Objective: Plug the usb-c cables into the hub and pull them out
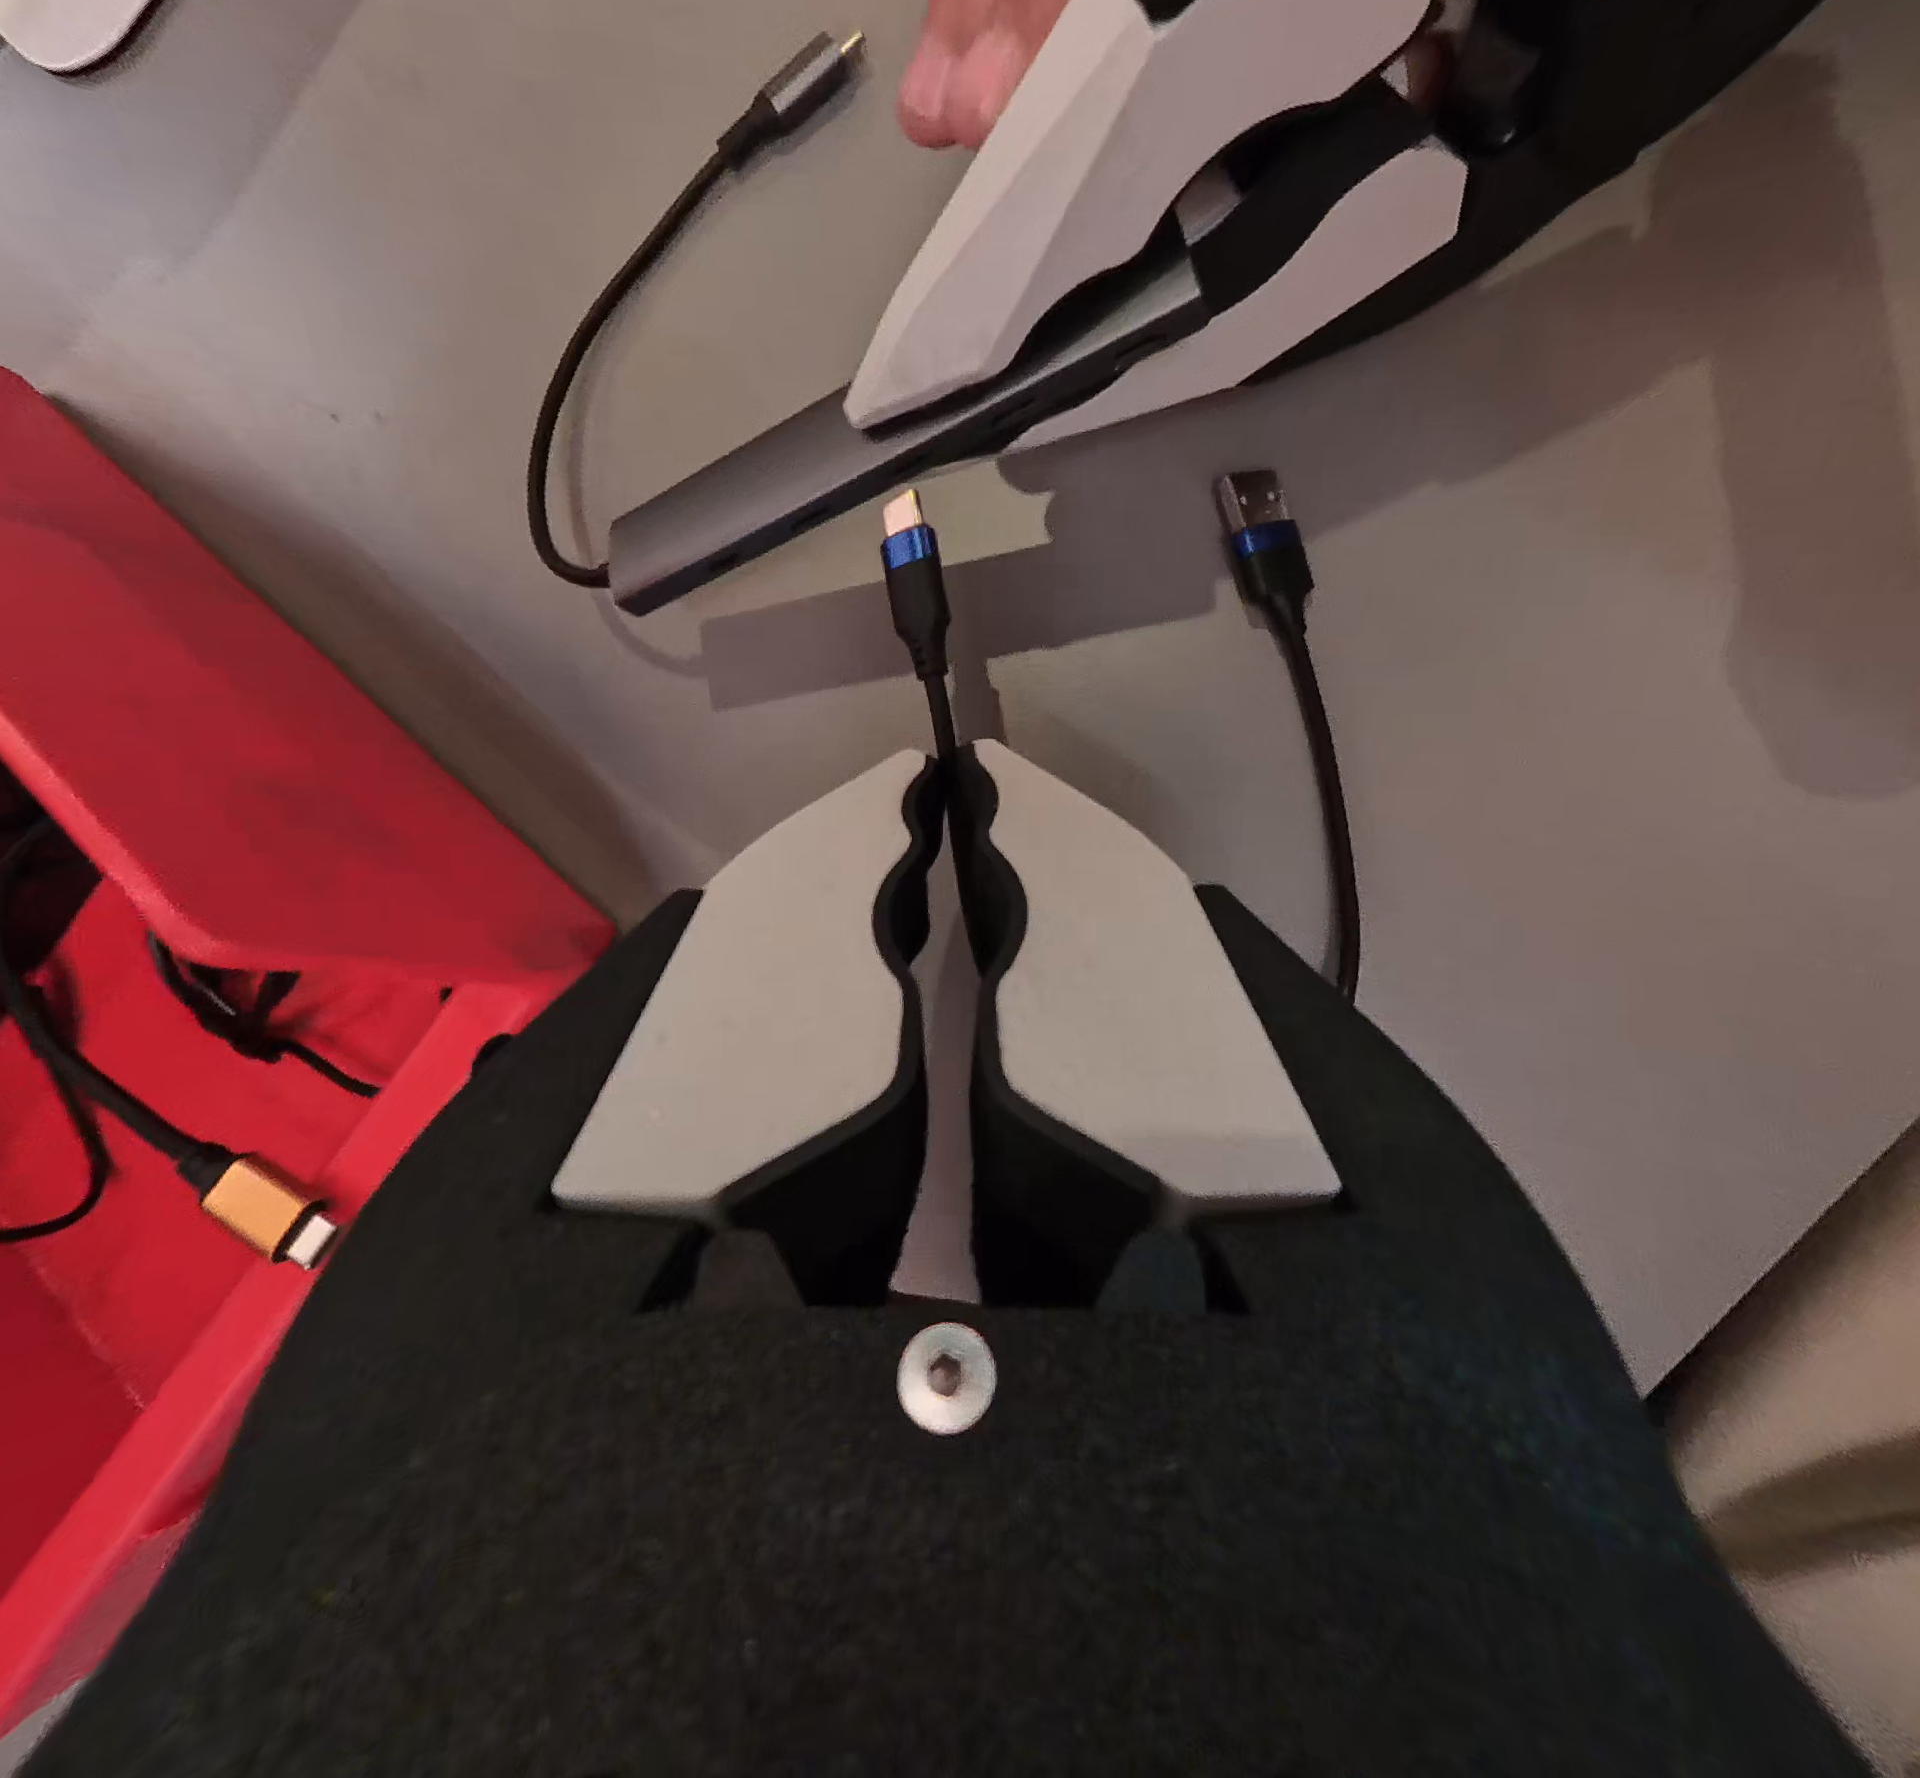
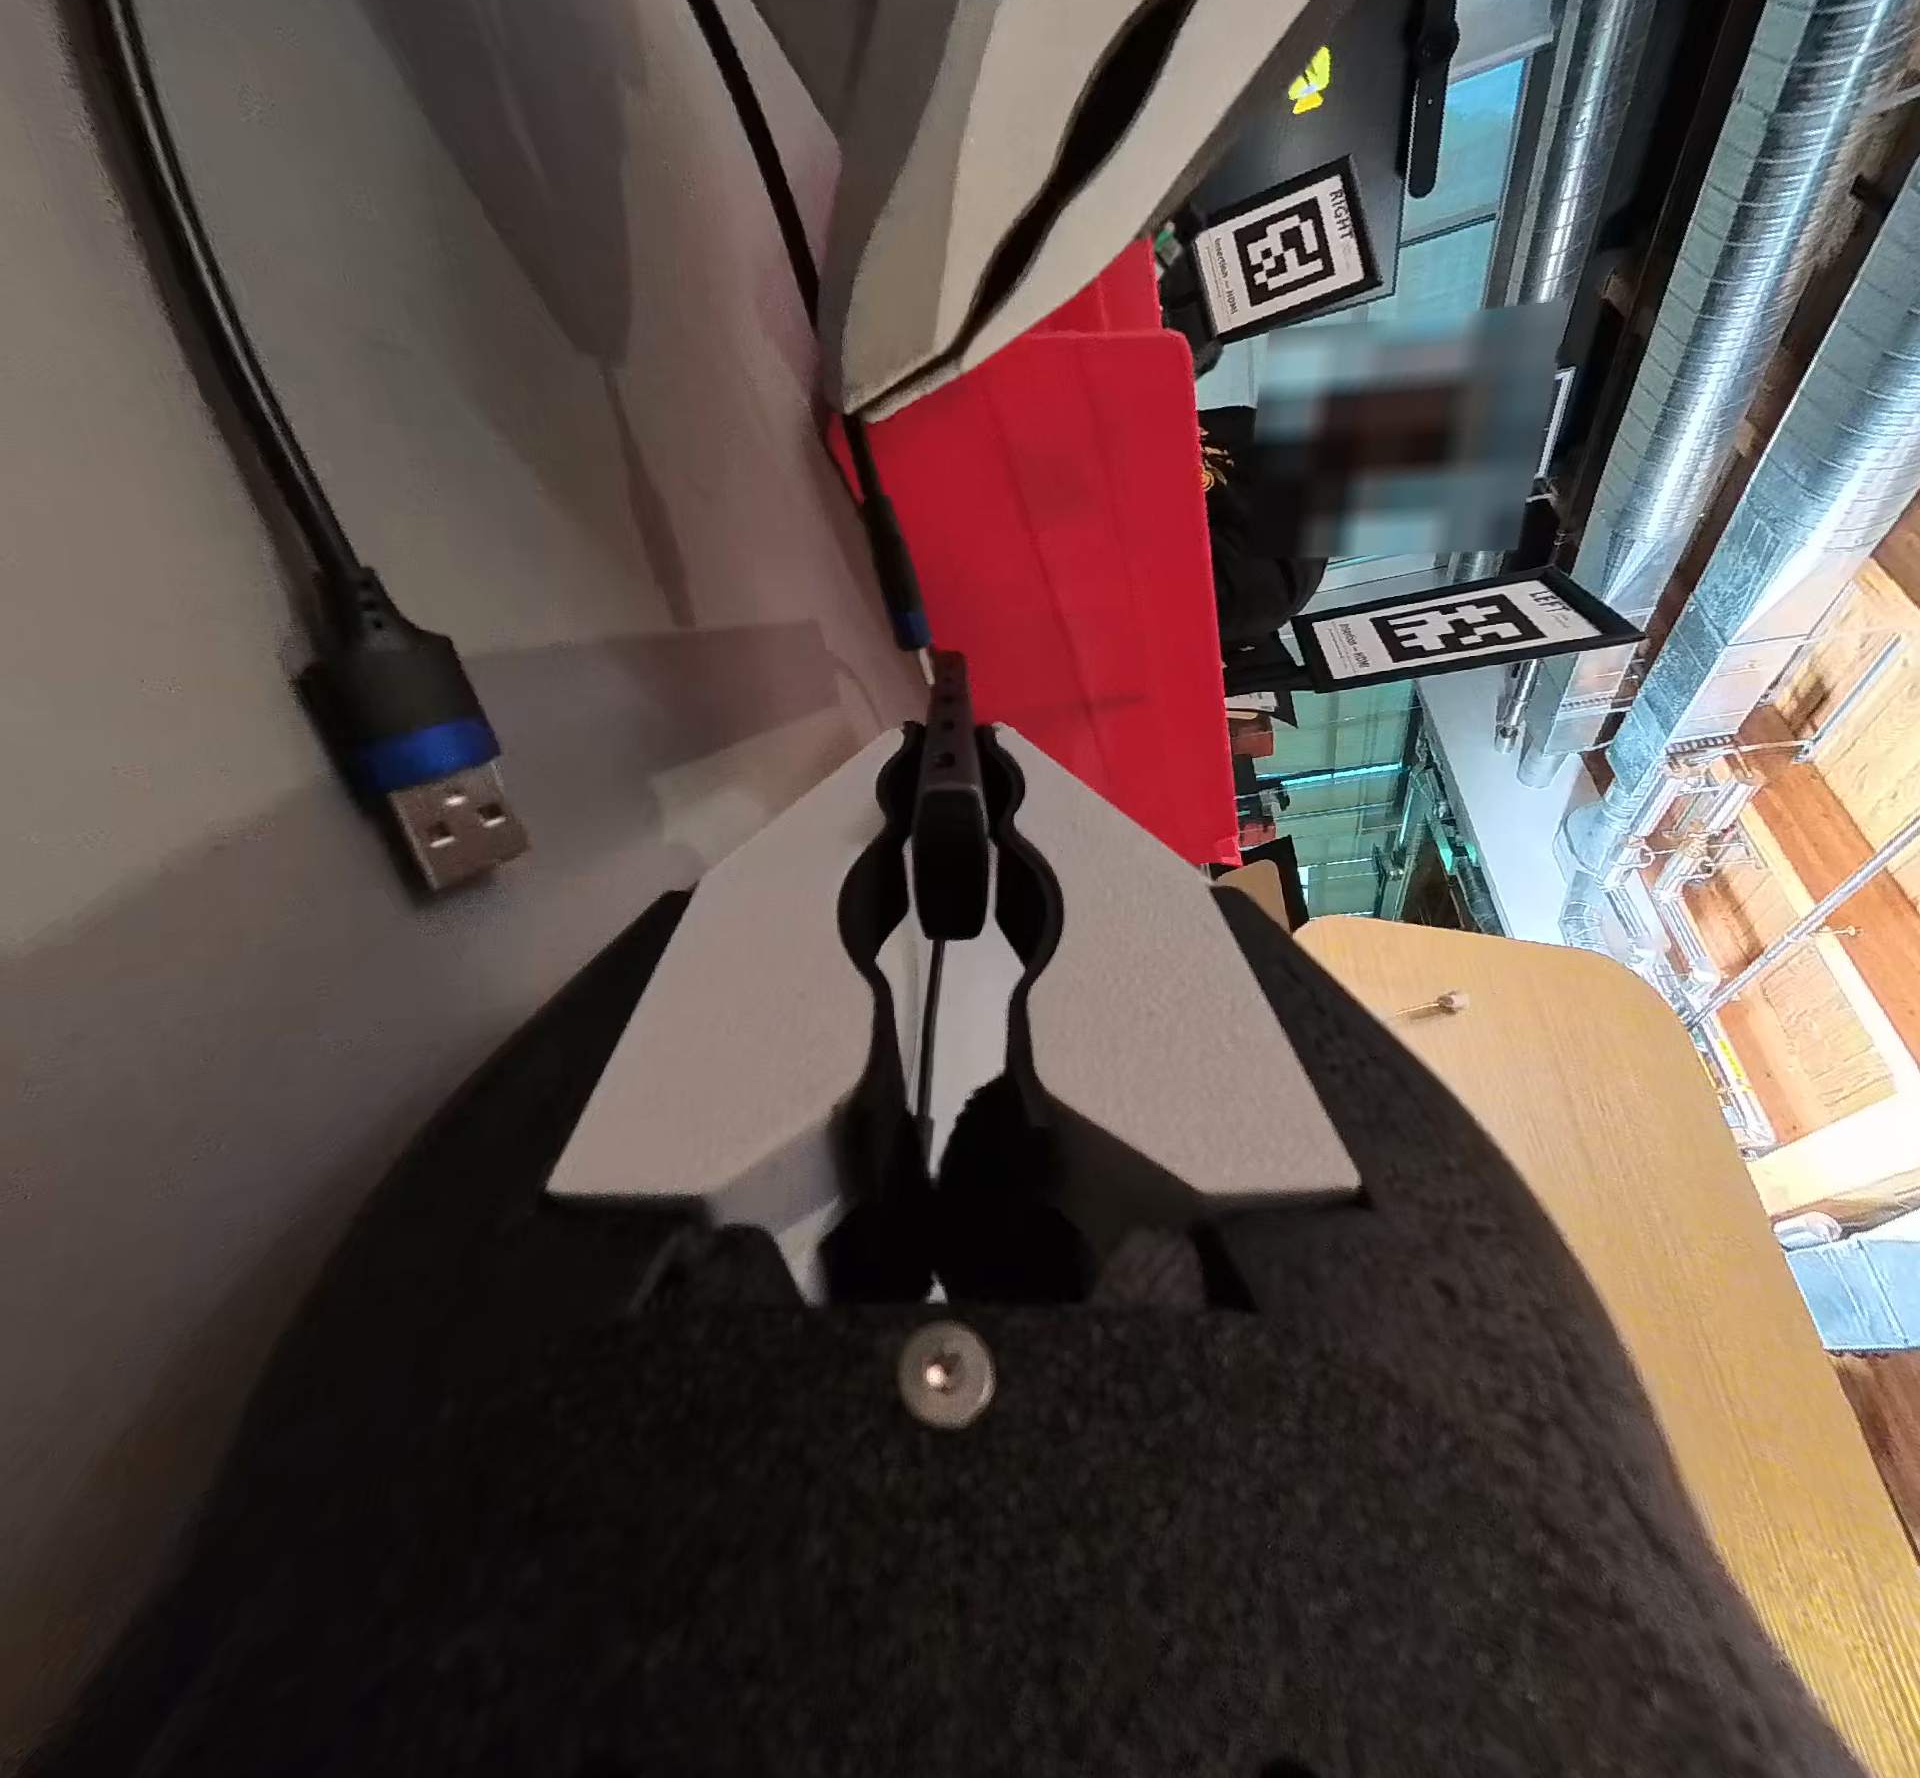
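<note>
Left gripper (image 1: 951,772) pinched the cable (image 1: 940,720), its plug (image 1: 906,533) just short of the hub (image 1: 790,507). Right gripper (image 2: 948,741) clamped that hub (image 2: 951,772). Insertion likely called for squaring plug to port, then pushing straight.

A red bin (image 1: 156,793) holding an orange-tipped cable (image 1: 265,1209) sits beside the grey worktop (image 1: 1558,793); two marker cards (image 2: 1288,253) stand behind.

Industrial lab: exposed ceiling ducts (image 2: 1704,294), framed fiducial markers (image 2: 1288,253).

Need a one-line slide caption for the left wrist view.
Left tool grips black blue-collared USB-C cable, plug just short of grey aluminium hub clamped by right tool.
</note>
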Demonstrator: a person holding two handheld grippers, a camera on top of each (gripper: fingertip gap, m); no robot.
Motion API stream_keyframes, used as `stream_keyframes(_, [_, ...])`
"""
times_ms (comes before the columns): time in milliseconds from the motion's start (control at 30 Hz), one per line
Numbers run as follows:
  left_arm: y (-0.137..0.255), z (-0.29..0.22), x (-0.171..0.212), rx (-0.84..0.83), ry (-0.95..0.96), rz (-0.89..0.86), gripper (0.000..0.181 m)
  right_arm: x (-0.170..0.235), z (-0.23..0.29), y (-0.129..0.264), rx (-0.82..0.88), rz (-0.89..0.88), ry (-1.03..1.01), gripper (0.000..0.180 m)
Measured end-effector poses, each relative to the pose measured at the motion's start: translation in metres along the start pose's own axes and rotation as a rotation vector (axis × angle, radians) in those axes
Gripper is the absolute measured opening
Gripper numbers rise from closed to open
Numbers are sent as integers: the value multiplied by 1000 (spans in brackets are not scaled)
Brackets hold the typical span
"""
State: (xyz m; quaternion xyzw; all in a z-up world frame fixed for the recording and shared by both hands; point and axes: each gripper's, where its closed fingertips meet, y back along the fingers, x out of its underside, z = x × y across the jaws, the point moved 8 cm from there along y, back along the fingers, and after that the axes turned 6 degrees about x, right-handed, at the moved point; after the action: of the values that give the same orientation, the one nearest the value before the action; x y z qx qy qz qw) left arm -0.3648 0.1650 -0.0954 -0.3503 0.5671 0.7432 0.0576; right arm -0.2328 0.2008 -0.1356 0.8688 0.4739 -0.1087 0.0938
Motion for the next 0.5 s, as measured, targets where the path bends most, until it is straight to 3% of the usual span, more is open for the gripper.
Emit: stream_keyframes(500, [-2,-2,-1,-14,-39,8,1,0,3,-2,-16,7,18,9])
